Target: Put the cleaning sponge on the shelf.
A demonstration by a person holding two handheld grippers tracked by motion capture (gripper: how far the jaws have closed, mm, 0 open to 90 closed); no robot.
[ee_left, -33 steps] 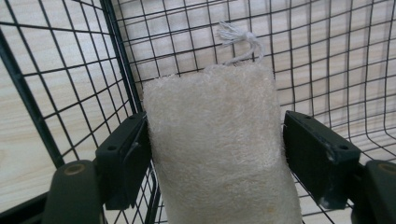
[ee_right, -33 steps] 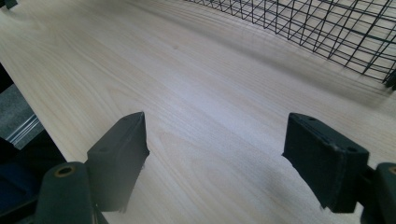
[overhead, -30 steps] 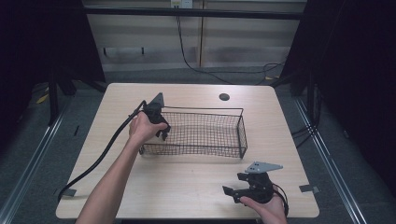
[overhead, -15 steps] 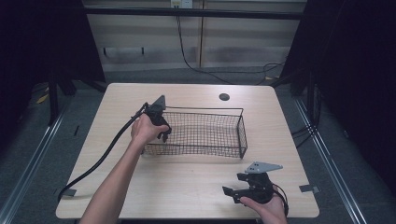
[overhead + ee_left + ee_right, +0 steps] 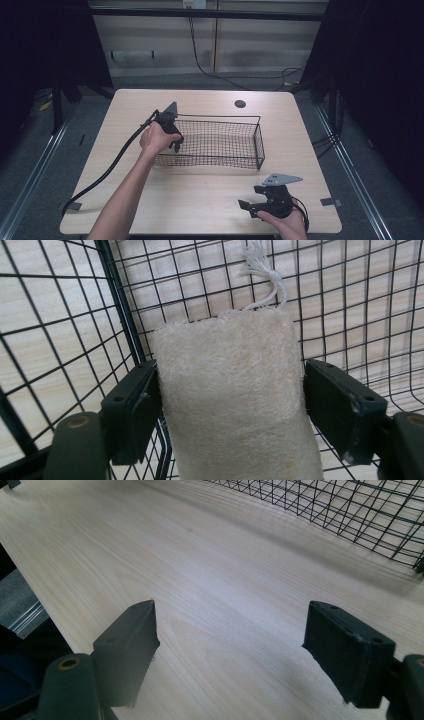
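While the loofah pad hangs inside the basket's left end, everything turns on how it sits between the left jaws.

Right gripper (image 5: 261, 205): nearest the person, at the table's near right edge, held low in the right hand; jaws spread wide with nothing but bare table (image 5: 210, 580) between them, well apart from the basket.

Left gripper (image 5: 170, 131): at the basket's left end, tipped down into it; the left hand (image 5: 155, 139) is clearly the nearer one to the work.

Loofah pad (image 5: 235, 400): a pale fibrous strip running straight out from the left gripper, long axis along the jaws' direction, its knotted white cord loop (image 5: 265, 275) at the far tip; jaws closed against both long sides, holding it.

Wire basket (image 5: 220, 142): black mesh, mid-table; its wall and floor lie just behind the pad in the left gripper view, though contact cannot be told.

Likely next move: letting go so the pad drops onto the mesh floor.
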